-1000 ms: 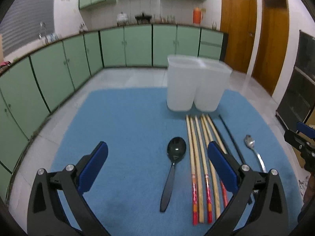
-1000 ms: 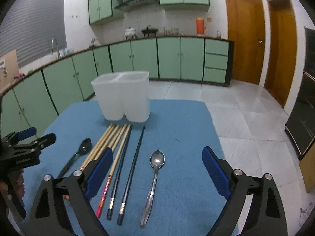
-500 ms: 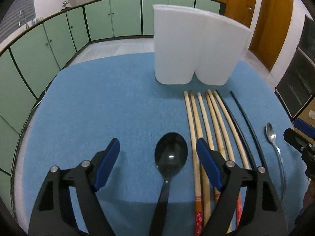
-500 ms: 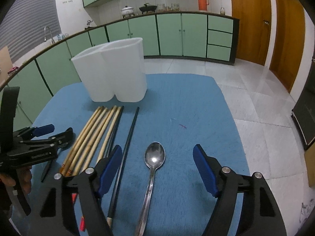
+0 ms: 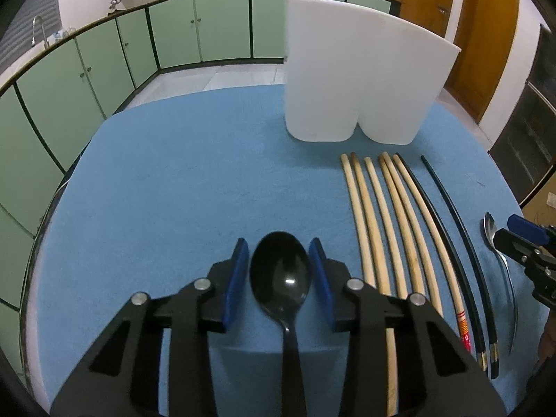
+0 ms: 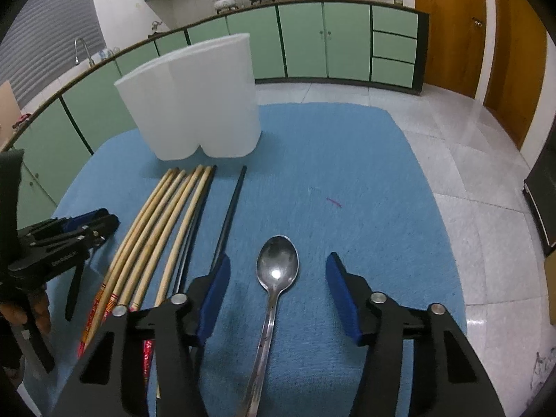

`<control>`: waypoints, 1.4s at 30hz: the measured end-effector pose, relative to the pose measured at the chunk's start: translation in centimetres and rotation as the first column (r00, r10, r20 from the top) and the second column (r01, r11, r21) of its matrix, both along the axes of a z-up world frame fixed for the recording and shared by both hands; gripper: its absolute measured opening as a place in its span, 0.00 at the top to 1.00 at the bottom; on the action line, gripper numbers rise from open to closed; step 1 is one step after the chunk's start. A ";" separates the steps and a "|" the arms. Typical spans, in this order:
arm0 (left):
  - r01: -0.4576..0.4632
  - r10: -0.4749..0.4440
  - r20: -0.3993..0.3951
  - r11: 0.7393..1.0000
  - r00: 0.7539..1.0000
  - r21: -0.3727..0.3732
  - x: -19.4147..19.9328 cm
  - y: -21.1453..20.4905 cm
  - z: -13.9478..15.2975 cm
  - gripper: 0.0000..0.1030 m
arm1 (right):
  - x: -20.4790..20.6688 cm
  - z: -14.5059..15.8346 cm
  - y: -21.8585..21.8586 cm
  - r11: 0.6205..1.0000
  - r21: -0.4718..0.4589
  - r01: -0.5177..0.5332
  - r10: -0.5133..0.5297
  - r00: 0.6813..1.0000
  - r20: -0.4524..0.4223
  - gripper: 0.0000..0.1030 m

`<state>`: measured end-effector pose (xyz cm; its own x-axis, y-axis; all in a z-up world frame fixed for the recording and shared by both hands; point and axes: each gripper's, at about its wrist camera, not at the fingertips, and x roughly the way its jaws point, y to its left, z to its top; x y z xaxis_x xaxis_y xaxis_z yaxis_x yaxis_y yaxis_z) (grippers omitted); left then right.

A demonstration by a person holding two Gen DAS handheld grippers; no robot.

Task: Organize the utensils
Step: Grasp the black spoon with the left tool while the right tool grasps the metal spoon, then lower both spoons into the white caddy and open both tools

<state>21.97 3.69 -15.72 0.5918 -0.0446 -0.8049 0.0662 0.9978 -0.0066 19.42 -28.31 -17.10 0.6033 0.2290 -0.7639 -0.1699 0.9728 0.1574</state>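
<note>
You've lowered both grippers, so the left gripper point(image 5: 279, 266) jaws are closing round the black spoon point(image 5: 280, 278) and the right gripper point(image 6: 278, 283) jaws, still apart, round the metal spoon point(image 6: 277, 271).

dim overhead light — soft shadows, fisheye-warped dark edges

We are in a home kitchen: beyond the jaws run green cabinets point(image 6: 302, 40) under a counter bearing a pot point(image 6: 226, 1), with a sink tap point(image 6: 80, 46) leftward.
</note>
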 end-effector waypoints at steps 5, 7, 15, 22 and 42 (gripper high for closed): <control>-0.016 0.016 -0.006 1.000 1.000 -0.005 0.0 0.0 -0.1 0.48 | 0.7 -0.4 0.0 1.000 0.016 -0.006 0.006 0.999 -0.046 0.56; -0.018 0.018 -0.008 1.000 1.000 -0.007 0.1 -0.1 -0.2 0.48 | 1.1 -0.5 0.1 1.000 0.021 -0.002 0.003 0.998 -0.059 0.57; -0.008 0.007 -0.013 0.999 1.000 -0.035 0.3 -0.3 0.0 0.68 | 2.1 -0.5 0.3 1.000 0.028 0.014 -0.011 0.995 -0.101 0.71; 0.016 -0.012 0.061 0.998 0.998 -0.054 -0.9 -0.6 0.7 0.69 | 1.5 -0.1 0.0 0.999 0.041 0.009 -0.006 0.997 -0.073 0.73; 0.048 -0.001 0.443 0.994 0.897 -0.096 -4.8 -1.9 8.2 0.69 | -1.1 8.7 -1.5 0.979 0.183 -0.094 0.035 0.953 0.301 0.73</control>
<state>17.18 1.76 -7.53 0.8828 -0.1309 -0.4512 0.1101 0.9913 -0.0722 18.30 -29.82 -8.35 0.7737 0.3999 -0.4915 -0.2983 0.9142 0.2743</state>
